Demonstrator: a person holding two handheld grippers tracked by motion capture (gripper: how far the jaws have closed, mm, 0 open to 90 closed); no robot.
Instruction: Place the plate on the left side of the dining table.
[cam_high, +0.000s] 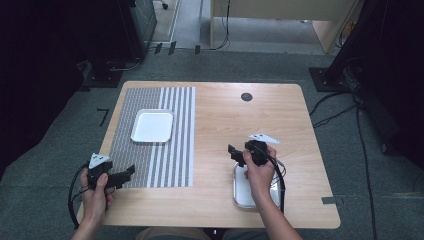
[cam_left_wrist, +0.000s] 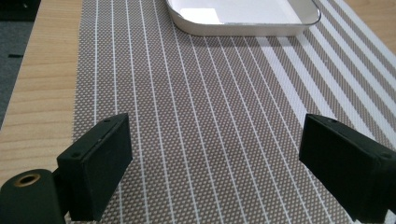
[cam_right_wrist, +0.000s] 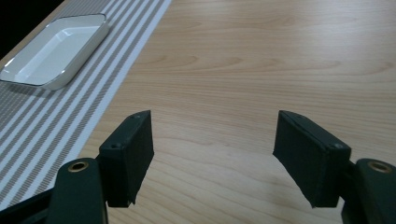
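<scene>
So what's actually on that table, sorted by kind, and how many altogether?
White trays: 2, one on the mat, one under the right hand
Striped placemat: 1
Handheld claws: 2, left claw, right claw
Total: 5

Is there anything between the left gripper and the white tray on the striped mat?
Nothing visible. The left gripper has open, empty jaws, and bare striped mat runs from them up to the white tray.
</scene>
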